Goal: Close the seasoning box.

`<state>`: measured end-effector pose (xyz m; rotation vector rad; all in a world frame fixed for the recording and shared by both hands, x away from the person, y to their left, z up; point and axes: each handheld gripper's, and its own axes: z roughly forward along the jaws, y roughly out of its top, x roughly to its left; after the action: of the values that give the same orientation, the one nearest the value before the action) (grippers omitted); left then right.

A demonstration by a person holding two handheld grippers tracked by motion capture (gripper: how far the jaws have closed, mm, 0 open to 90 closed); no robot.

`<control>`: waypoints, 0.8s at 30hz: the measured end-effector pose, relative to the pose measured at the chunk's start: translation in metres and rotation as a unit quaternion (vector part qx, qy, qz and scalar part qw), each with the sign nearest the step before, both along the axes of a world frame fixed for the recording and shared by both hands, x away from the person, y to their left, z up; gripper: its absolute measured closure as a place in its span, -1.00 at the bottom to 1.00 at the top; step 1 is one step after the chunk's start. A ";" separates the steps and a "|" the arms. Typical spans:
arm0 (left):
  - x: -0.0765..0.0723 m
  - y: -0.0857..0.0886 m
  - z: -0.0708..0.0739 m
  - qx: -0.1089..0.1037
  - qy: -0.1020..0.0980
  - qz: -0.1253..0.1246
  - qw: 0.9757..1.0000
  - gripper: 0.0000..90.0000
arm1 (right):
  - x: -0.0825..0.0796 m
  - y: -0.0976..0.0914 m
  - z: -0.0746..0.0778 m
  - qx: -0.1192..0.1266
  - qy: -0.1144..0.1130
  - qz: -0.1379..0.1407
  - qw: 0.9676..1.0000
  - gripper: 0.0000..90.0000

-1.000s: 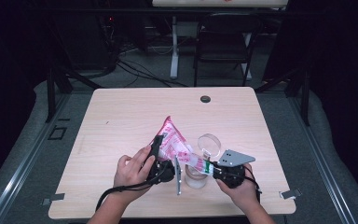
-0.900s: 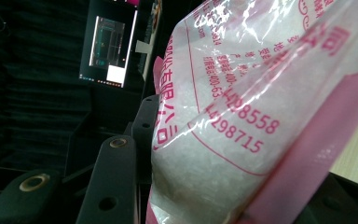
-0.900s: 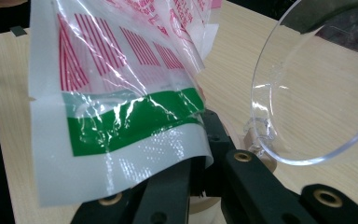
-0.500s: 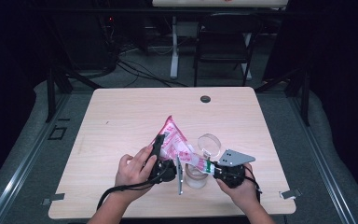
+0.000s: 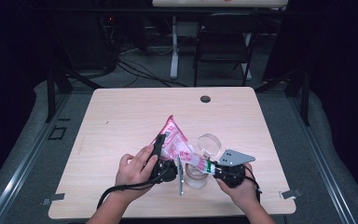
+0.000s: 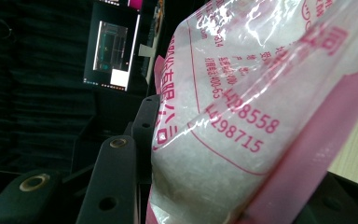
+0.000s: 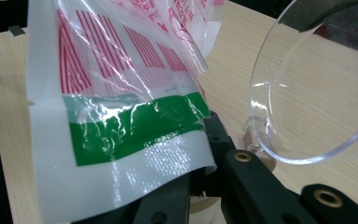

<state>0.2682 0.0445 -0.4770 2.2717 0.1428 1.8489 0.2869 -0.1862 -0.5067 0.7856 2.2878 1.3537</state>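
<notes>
Two tongs hold one see-through plastic bag with pink and green print (image 5: 176, 140) over the pale wooden bench (image 5: 121, 116). Left tongs (image 5: 160, 147) are clamped on the fat part of the bag (white grains sit inside it). Right tongs (image 5: 205, 166) are pinched tight on the bag's green-striped end. Just under that end stands a clear round plastic jar (image 5: 196, 175), with its clear lid (image 5: 209, 144) tipped up beside it.

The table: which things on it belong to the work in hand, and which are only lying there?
In use:
- pink-printed plastic bag, held by the left gripper and the right gripper
- clear jar under the bag
- clear round lid

Only lying there:
- black grommet
- folding chair behind the table
</notes>
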 end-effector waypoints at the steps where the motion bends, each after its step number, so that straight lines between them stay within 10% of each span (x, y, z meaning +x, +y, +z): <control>1: 0.000 0.000 0.000 0.001 0.000 0.000 1.000 0.33 | 0.000 0.000 0.000 0.000 -0.001 0.000 1.000 1.00; 24: 0.000 0.002 0.000 0.002 0.001 0.000 1.000 0.34 | 0.000 0.002 -0.001 -0.011 -0.004 0.002 1.000 1.00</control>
<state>0.2678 0.0469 -0.4766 2.2758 0.1386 1.8493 0.2865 -0.1843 -0.5073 0.7678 2.2964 1.3296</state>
